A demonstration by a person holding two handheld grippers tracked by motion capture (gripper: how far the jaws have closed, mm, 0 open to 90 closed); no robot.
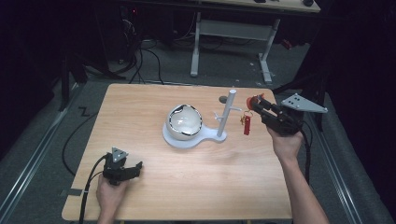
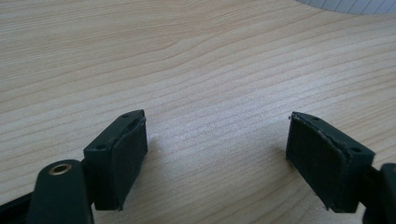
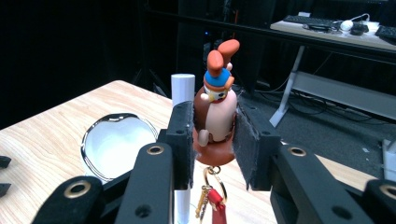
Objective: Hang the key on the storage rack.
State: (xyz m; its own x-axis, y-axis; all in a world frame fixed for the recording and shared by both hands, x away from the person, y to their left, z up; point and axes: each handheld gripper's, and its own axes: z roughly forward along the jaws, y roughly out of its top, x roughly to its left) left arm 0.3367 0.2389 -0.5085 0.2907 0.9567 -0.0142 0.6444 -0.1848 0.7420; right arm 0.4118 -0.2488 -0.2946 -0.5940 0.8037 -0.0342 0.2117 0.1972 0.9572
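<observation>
Room: dark lab around us, grey floor, a white-legged desk (image 1: 231, 35) behind and cables trailing on the floor.
Surface: light wooden table (image 1: 187, 186), mostly bare; a white stand (image 1: 224, 120) with a tall post and small side pegs sits mid-table, and a white bowl (image 1: 185, 122) with a shiny rim rests on the stand's base.
Right gripper (image 3: 212, 144): held above the table just right of the post; its fingers (image 3: 183, 140) are clamped on a brown toy-figure keychain (image 3: 215, 116), with the key ring and red tag (image 1: 247, 125) hanging free beneath.
Left gripper (image 2: 217, 154): resting low near the table's front left corner, fingers apart with nothing between them, well away from the stand.
Step in hand: we judge this as carrying the keychain toward the stand to hang it.
Next move: we would bring the ring level with a side peg, slip it over the tip, then release; the ring swings freely, so a slow approach seems wise.
Risk: nudging the post could shift the stand and bowl.
</observation>
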